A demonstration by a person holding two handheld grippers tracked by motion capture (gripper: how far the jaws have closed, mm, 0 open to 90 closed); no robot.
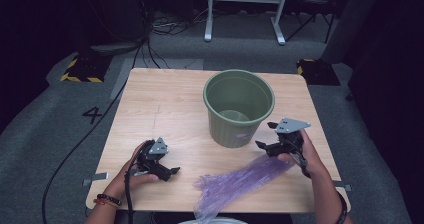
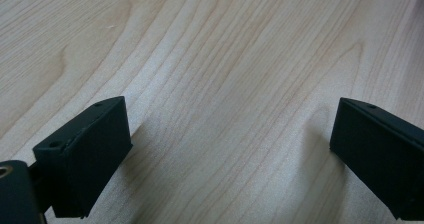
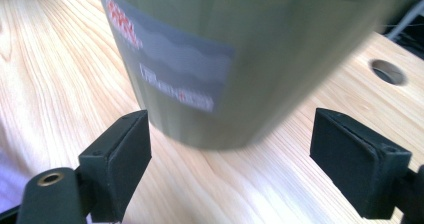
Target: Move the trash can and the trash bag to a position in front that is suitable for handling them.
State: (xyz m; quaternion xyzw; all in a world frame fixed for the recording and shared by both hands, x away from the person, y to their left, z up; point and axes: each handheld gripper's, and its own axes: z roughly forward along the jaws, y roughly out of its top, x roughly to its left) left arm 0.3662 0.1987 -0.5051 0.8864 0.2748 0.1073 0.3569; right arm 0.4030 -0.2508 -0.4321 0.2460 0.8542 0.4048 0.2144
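Both hands rest low on the worktop (image 1: 150,99): the left tool (image 1: 167,171) lies jaws wide over bare wood, while the right tool (image 1: 267,136), jaws wide and empty, faces the green bin (image 1: 239,109) beside a purple bag (image 1: 240,181). The bin's label is too blurred to read.

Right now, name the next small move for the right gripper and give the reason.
Probably bring the right gripper down and back onto the crumpled purple plastic bag. Its jaws stand open and empty, facing the green plastic bin, while the bag lies loose on the wooden table just beside it; the left gripper is open too.
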